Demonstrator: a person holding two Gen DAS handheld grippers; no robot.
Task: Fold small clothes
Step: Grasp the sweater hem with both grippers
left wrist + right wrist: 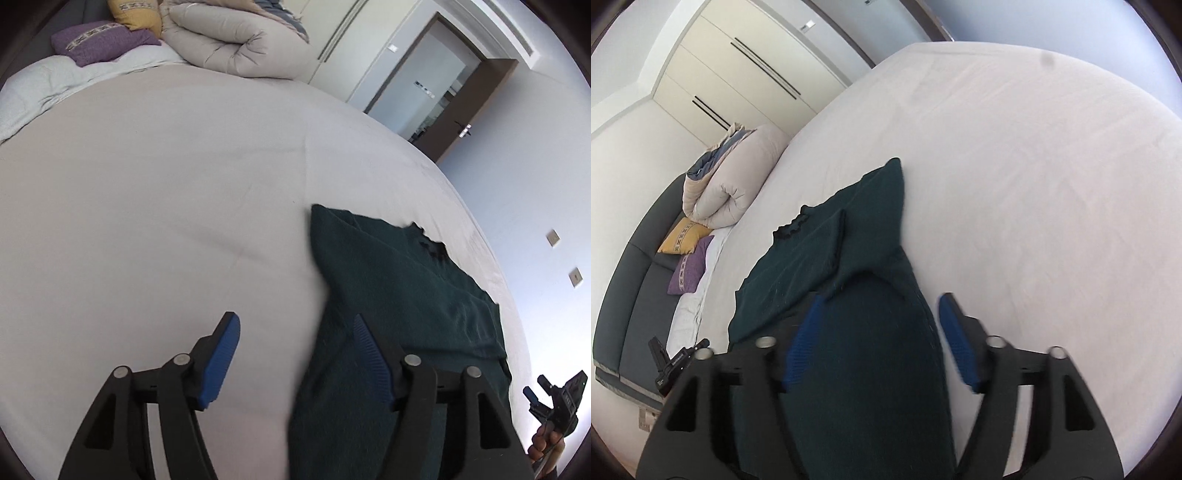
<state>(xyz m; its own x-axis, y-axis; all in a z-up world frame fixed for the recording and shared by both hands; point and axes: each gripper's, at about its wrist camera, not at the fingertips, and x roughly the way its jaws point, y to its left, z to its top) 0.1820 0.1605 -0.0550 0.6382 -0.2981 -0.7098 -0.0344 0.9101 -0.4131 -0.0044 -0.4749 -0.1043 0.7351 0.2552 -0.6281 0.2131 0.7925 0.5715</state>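
A dark green knit top [399, 295] with a frilled black collar lies on the white bed sheet [147, 221], one side folded in over its body. My left gripper [294, 319] hovers open over the top's left edge, one blue pad above the sheet and the other above the fabric. In the right wrist view the same top [827, 258] runs away from me, and my right gripper [881, 299] stands open above it. The cloth lies between the blue pads, which do not press on it. A hand holds the right gripper [546, 398] at the bed's right edge.
A rolled beige duvet [236, 44], a purple cushion [99, 40] and a yellow cushion [136, 14] lie at the head of the bed. A dark headboard [635, 277], cream wardrobe doors [738, 62] and an open doorway [436, 85] surround it. Bare sheet [1034, 184] lies right of the top.
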